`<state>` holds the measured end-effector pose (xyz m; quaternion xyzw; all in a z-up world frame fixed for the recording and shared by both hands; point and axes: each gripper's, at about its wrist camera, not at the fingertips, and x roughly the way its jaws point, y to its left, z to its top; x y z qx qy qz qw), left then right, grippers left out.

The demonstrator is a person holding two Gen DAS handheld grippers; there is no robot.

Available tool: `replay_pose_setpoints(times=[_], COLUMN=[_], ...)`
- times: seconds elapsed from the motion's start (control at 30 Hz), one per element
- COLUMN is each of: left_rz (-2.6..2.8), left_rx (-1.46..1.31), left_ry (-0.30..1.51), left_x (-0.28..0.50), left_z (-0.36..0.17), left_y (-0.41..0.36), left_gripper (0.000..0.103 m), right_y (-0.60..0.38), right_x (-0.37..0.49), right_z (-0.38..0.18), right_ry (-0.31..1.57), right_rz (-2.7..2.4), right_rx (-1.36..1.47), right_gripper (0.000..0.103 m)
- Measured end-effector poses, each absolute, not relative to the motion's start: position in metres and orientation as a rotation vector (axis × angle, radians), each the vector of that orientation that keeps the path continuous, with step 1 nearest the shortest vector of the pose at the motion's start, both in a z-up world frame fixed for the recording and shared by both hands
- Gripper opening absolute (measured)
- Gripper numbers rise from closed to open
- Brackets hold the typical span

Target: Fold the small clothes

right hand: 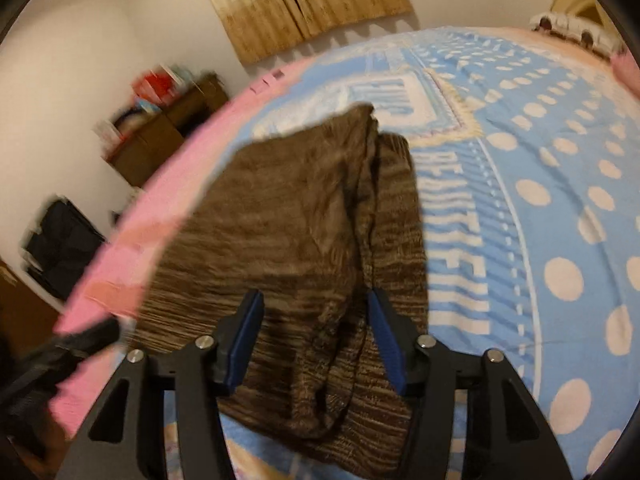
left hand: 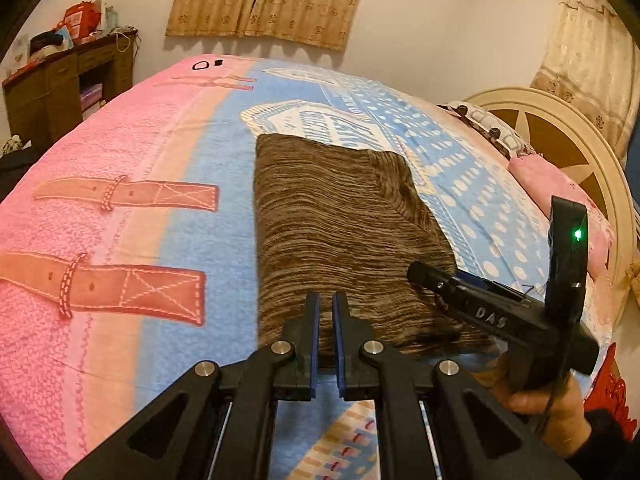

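Brown garment [left hand: 344, 232] folded on blanket [left hand: 140, 240]; left tool [left hand: 326, 312] nearly closed; right tool [right hand: 316, 320] spread.

Warm, dim room light; my right view smears with motion blur toward nine o'clock, and both views bend at their dark rims.

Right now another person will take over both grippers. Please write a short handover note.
Left gripper: nearly shut, nothing visibly pinched, at the near edge of the brown knit garment.
Right gripper: open, empty, over the garment's near part.
The garment lies on the blanket, with one layer already folded over.
Left: finish folding and smooth it.
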<state>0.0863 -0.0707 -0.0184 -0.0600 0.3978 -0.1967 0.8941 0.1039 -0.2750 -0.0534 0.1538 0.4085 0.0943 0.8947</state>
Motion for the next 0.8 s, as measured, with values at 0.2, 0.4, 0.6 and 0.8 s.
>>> replay_pose_setpoints(times=[0.2, 0.4, 0.6, 0.8], left_rz=[-0.396, -0.378, -0.351, -0.364], left_rx=[-0.172, -0.183, -0.17, -0.129], left_ry=[0.855, 0.83, 0.824, 0.834], left_x=[0.092, 0.093, 0.101, 0.109], left_z=[-0.023, -0.016, -0.015, -0.018], left_y=[-0.06, -0.05, -0.045, -0.056], left_gripper=[0.006, 0.006, 0.006, 0.006], right_y=[-0.265, -0.269, -0.284, -0.301], right_x=[0.106, 0.109, 0.093, 0.085], right_z=[-0.06, -0.051, -0.023, -0.063], right_ry=[0.813, 0.826, 0.781, 0.842], right_rz=[0.111, 0.183, 0.21, 0.183], right_rx=[0.353, 0.343, 0.305, 0.349], right_gripper=[0.056, 0.012, 0.011, 0.011])
